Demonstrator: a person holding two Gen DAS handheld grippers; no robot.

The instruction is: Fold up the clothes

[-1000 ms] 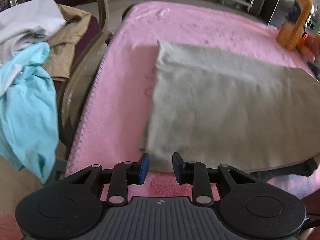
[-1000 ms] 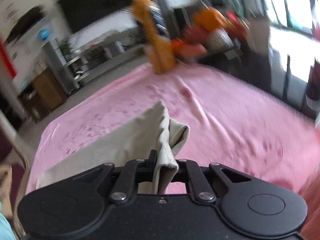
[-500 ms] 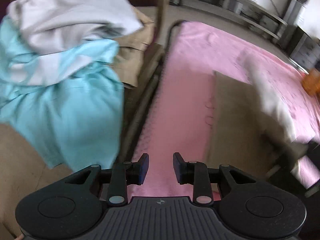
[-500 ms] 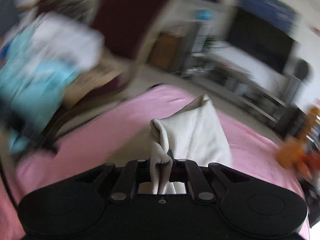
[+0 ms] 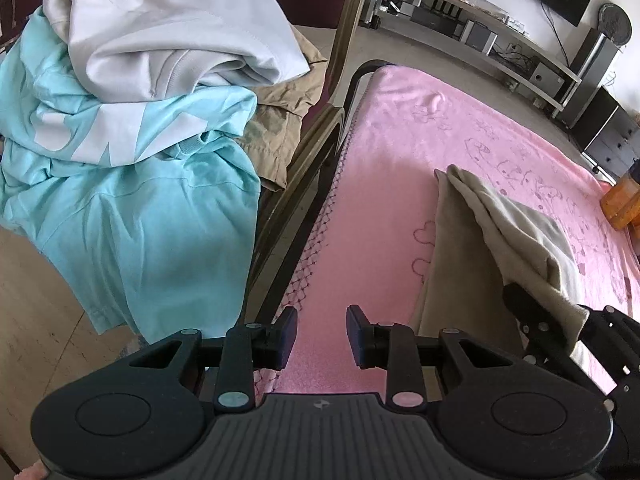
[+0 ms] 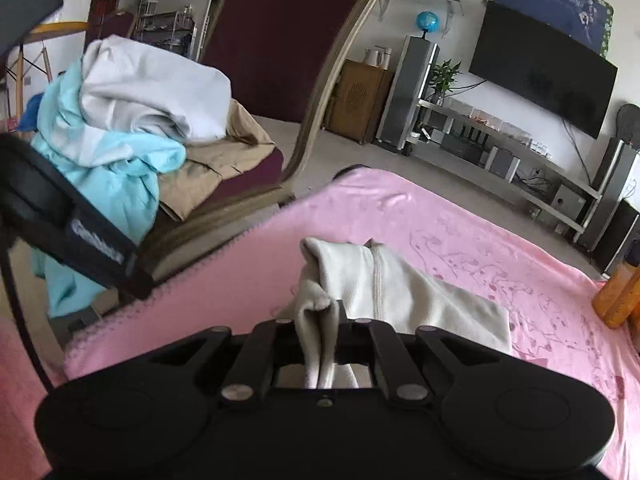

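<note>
The beige, soft-knit garment point(image 6: 400, 292) lies on the pink fleece blanket point(image 5: 392, 136) that covers the bench, near its left edge. 1 corner of it is lifted and drawn back over the rest, so the cloth shows 2 layers — a flat lower panel and a raised, creased flap with a stitched seam running along it. The right tongs point(image 6: 320, 344) are clamped on that bunched corner, the fabric pinched into a narrow vertical fold between the pads. The left tongs point(image 5: 322, 338) hang over bare blanket just beside the garment, jaws parted with nothing between them. On the wooden chair point(image 5: 332, 92) beside the bench sits a heap — a turquoise top point(image 5: 132, 208), a pale grey sweatshirt point(image 5: 168, 28), tan cloth beneath.
</note>
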